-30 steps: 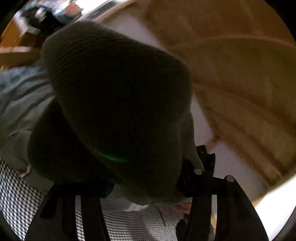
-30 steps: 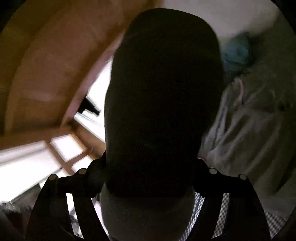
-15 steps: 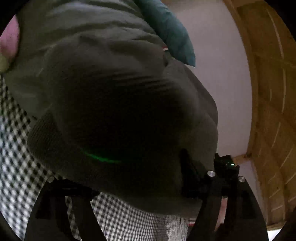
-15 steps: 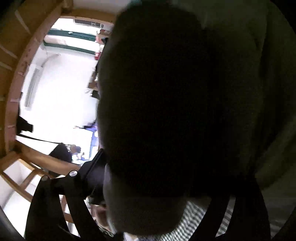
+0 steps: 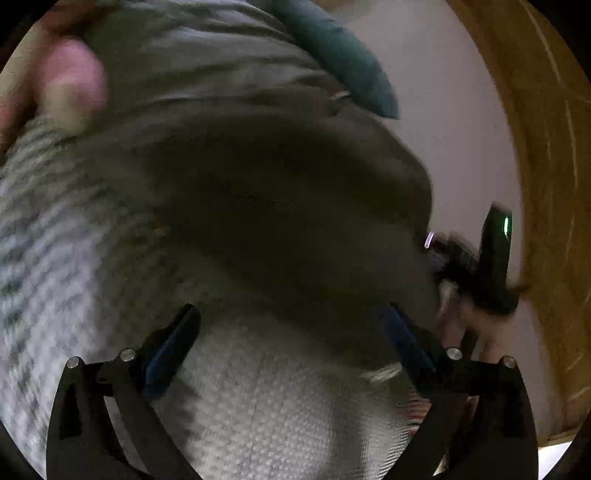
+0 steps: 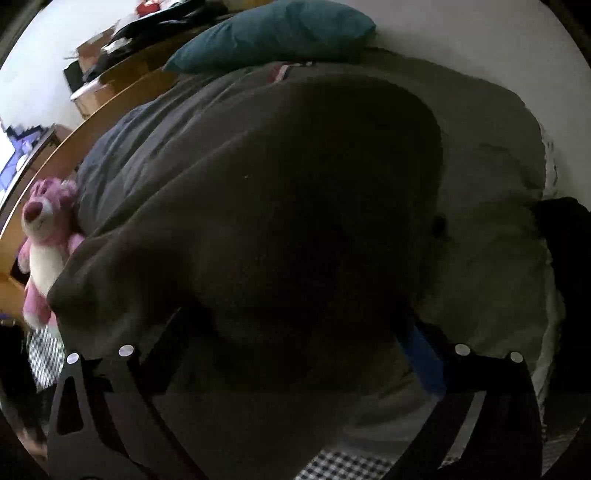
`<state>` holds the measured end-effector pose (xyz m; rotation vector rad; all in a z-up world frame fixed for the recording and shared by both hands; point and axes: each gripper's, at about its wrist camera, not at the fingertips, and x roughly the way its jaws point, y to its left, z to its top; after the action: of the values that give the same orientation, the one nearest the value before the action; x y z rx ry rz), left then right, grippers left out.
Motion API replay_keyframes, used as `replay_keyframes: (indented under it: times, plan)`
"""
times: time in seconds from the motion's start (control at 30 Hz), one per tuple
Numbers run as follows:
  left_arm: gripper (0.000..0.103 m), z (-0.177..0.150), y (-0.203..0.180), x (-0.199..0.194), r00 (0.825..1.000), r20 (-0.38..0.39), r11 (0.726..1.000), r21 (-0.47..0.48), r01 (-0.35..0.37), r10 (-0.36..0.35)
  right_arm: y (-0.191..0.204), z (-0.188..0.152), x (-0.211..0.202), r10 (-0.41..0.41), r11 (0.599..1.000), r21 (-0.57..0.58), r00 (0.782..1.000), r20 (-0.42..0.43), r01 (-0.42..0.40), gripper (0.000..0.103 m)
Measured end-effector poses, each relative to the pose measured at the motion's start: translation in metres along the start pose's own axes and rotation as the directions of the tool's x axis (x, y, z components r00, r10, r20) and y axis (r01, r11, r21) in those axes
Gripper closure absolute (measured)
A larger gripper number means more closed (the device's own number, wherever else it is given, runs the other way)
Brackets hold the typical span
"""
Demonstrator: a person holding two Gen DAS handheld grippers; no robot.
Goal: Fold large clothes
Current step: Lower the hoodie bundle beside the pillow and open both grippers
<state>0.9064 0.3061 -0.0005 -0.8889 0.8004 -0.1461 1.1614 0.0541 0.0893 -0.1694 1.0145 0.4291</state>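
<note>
Garment: a dark olive-brown knit garment lies spread on the bed, below the teal pillow.
Left claw: released, fingers spread wide over checked bedsheet, garment just beyond.
Right claw: fingers apart; the fabric hides whether it grips.
Toy: pink plush bear, left of garment.
</note>
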Motion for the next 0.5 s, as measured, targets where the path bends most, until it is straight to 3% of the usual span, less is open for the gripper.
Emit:
replay_keyframes:
  times: [0.1, 0.17, 0.23, 0.3, 0.33, 0.37, 0.4, 0.43, 0.5]
  plan:
    - [0.006, -0.001, -0.030, -0.045, 0.991, 0.131, 0.990, 0.144, -0.001, -0.018, -0.007, -0.006, 0.003, 0.024, 1.000, 0.016, 1.000, -0.007, -0.023, 0.002]
    - [0.006, 0.010, -0.081, -0.052, 0.985, 0.165, 0.948, 0.320, 0.003, -0.058, -0.001, -0.011, 0.002, 0.019, 1.000, 0.005, 1.000, -0.001, -0.019, 0.002]
    - [0.006, 0.017, -0.114, -0.036, 0.986, 0.165, 0.904, 0.426, -0.046, -0.028, -0.003, -0.010, -0.001, 0.022, 1.000, 0.003, 1.000, -0.008, -0.022, 0.002]
    - [0.006, 0.038, -0.144, 0.017, 0.981, 0.127, 0.840, 0.508, -0.193, 0.149, 0.001, -0.014, -0.004, 0.032, 0.999, -0.005, 0.999, -0.019, -0.032, 0.002]
    - [0.006, 0.048, -0.144, 0.045, 0.965, 0.097, 0.816, 0.517, -0.259, 0.245, 0.000, -0.016, -0.005, 0.040, 0.999, -0.008, 0.999, -0.026, -0.041, 0.002]
    - [0.006, 0.057, -0.137, 0.083, 0.930, 0.022, 0.782, 0.535, -0.320, 0.366, -0.001, -0.018, -0.006, 0.049, 0.999, -0.014, 0.998, -0.032, -0.049, 0.002]
    - [0.004, 0.060, -0.130, 0.105, 0.918, -0.044, 0.775, 0.552, -0.308, 0.395, -0.003, -0.021, -0.005, 0.049, 0.998, -0.027, 0.998, -0.045, -0.050, 0.002]
    - [0.004, 0.062, -0.124, 0.113, 0.917, -0.073, 0.780, 0.555, -0.289, 0.392, -0.003, -0.024, -0.001, 0.047, 0.998, -0.045, 0.997, -0.056, -0.049, 0.002]
    - [0.004, 0.059, -0.122, 0.112, 0.915, -0.078, 0.763, 0.583, -0.279, 0.395, -0.005, -0.025, 0.004, 0.076, 0.996, -0.044, 0.995, -0.058, -0.079, 0.002]
